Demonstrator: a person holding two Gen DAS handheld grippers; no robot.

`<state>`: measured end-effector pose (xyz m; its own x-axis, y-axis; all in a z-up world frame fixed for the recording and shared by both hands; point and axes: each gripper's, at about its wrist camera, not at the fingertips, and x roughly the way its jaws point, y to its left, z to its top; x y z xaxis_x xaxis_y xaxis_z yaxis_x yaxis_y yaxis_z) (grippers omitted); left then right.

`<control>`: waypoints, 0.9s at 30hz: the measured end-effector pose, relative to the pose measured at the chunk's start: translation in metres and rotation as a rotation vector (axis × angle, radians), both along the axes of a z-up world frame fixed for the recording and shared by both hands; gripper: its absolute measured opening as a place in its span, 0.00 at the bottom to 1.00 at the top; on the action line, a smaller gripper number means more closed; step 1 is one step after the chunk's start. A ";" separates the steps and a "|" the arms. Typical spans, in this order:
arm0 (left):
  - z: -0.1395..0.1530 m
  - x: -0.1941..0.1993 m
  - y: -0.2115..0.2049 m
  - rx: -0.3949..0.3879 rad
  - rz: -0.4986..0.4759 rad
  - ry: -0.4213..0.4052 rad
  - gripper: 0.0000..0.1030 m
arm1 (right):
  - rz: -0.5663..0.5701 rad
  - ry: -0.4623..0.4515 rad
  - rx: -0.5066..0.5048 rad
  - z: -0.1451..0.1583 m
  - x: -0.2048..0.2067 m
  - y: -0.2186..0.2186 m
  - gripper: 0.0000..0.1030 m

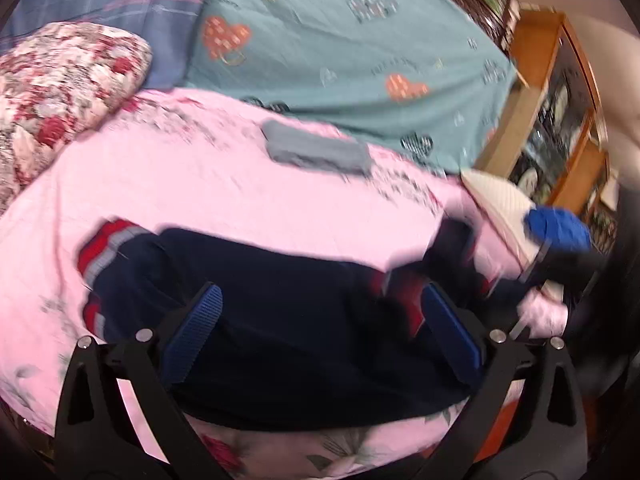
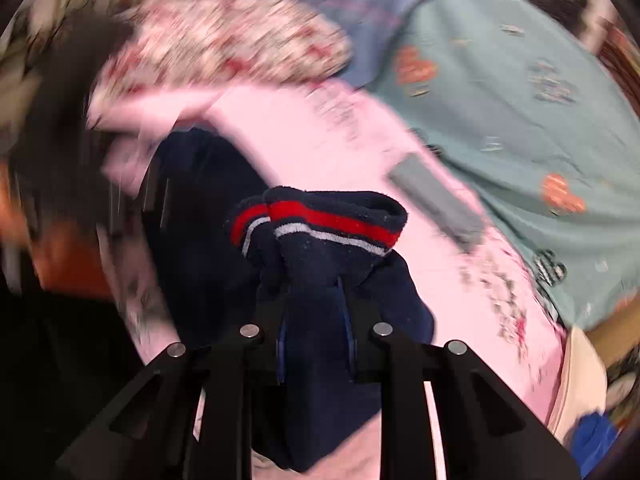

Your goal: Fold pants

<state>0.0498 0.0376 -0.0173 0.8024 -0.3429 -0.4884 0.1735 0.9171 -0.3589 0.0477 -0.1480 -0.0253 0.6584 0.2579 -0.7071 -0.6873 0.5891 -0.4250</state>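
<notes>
Navy pants [image 1: 280, 320] lie across the near part of the pink sheet [image 1: 200, 192], dark fleecy fabric w/ red and grey striped cuffs. One cuff [image 1: 108, 248] sits far left on the sheet. My left gripper [image 1: 320, 328] hangs over the pants, blue pads [image 1: 196, 332] wide apart, nothing btwn them. My right gripper [image 2: 314, 344] is clamped on the other leg end; its striped cuffs [image 2: 320, 220] bunch up just past the fingers. A folded grey cloth [image 1: 316, 152] lies farther back on the pink sheet.

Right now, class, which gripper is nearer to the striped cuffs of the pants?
Right. The right gripper is shut on the pants just behind the striped cuffs; the left gripper is open over the pants' dark middle.
</notes>
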 end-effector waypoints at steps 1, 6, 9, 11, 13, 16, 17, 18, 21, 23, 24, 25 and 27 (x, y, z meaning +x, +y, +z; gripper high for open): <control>0.003 0.002 0.006 -0.012 0.009 -0.002 0.98 | 0.027 0.019 -0.068 -0.027 -0.001 0.009 0.22; 0.002 0.035 -0.009 -0.015 -0.036 0.114 0.98 | 0.075 -0.085 -0.078 -0.067 -0.015 0.011 0.33; -0.021 0.045 -0.068 0.232 -0.103 0.148 0.98 | 0.077 -0.078 -0.046 -0.063 -0.023 0.007 0.56; -0.039 0.045 -0.088 0.354 -0.104 0.150 0.98 | 0.086 -0.118 -0.079 -0.062 -0.040 0.008 0.60; -0.050 0.049 -0.081 0.371 -0.071 0.169 0.98 | 0.079 -0.099 -0.072 -0.056 -0.048 -0.001 0.60; -0.063 0.054 -0.062 0.408 -0.018 0.213 0.98 | 0.011 -0.072 0.045 -0.026 -0.054 -0.027 0.60; -0.068 0.054 -0.059 0.408 -0.021 0.224 0.98 | -0.035 -0.059 0.093 -0.016 -0.048 -0.037 0.60; -0.072 0.054 -0.057 0.406 -0.024 0.229 0.98 | -0.073 -0.035 0.137 -0.009 -0.040 -0.044 0.60; -0.065 0.047 -0.056 0.379 -0.016 0.197 0.97 | -0.141 -0.010 0.215 -0.004 -0.023 -0.052 0.60; -0.053 0.039 -0.055 0.343 -0.018 0.166 0.97 | -0.159 0.056 0.192 -0.020 -0.007 -0.043 0.47; -0.042 0.031 -0.051 0.303 -0.031 0.135 0.97 | -0.169 0.108 0.192 -0.028 -0.002 -0.039 0.34; -0.033 0.026 -0.048 0.262 -0.048 0.111 0.97 | -0.181 0.148 0.199 -0.037 0.001 -0.036 0.31; -0.011 0.010 -0.045 0.147 -0.119 0.050 0.98 | -0.179 0.149 0.226 -0.042 -0.008 -0.030 0.31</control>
<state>0.0598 -0.0074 -0.0287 0.7340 -0.3560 -0.5784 0.2689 0.9343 -0.2339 0.0398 -0.1778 -0.0675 0.6010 0.3091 -0.7370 -0.6092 0.7742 -0.1721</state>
